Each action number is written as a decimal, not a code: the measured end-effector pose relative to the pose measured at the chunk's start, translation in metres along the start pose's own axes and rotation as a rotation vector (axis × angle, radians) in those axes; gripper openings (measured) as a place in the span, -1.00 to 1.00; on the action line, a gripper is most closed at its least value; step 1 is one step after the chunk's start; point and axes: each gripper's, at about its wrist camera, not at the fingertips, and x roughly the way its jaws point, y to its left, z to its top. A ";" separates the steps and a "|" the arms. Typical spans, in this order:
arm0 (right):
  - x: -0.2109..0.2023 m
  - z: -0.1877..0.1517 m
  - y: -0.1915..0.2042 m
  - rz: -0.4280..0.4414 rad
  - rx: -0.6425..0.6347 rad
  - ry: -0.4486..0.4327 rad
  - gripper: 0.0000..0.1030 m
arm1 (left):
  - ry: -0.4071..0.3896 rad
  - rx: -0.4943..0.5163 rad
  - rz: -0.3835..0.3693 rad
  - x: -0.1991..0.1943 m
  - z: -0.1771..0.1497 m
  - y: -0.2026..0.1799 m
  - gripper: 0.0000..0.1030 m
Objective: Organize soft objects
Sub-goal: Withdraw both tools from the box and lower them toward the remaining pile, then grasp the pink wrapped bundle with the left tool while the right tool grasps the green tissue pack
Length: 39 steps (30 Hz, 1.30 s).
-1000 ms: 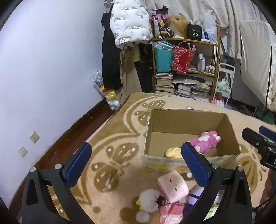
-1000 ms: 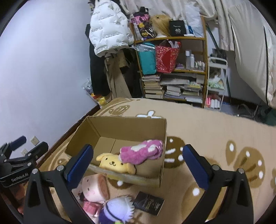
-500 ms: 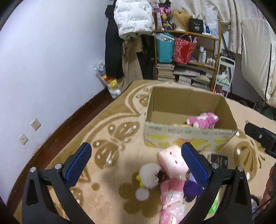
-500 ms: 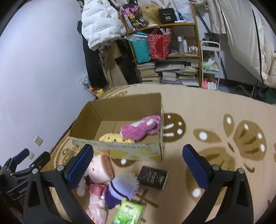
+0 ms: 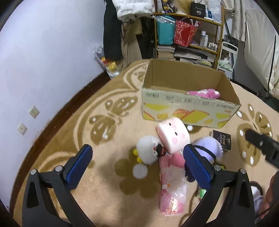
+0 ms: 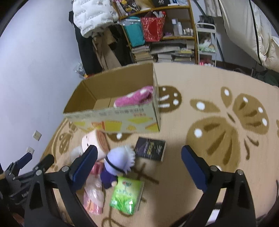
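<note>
On the patterned rug (image 5: 73, 136), the cardboard box (image 5: 188, 111) already holds a pink plush (image 5: 205, 92). Just before its near wall lies a cluster: pink cylinder plush (image 5: 172, 138), lavender-haired doll (image 6: 120, 160), white fluffy toy (image 5: 148, 151). The left gripper (image 5: 137, 162), spread wide and empty, hangs directly over them; the right gripper (image 6: 137, 162), equally wide, has them toward its left finger.

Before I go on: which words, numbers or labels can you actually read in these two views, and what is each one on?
"40": black box on top of the shelf.
"Face": black booklet on the carpet; its other print is too small to read.
Red characters on the cardboard box front: blurred, unreadable.
Print on the white puffer jacket: too small.
Green packet: logo blurred.
Left hand-held gripper body: white lettering, unreadable.
</note>
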 end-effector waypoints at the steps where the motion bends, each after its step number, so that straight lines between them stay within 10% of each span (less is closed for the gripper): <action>1: 0.002 -0.003 0.000 -0.002 -0.009 0.010 0.94 | 0.009 0.001 -0.003 0.003 -0.002 0.000 0.99; 39: 0.086 -0.053 0.029 -0.029 -0.125 0.386 0.82 | 0.351 -0.029 -0.133 0.098 -0.037 -0.018 0.99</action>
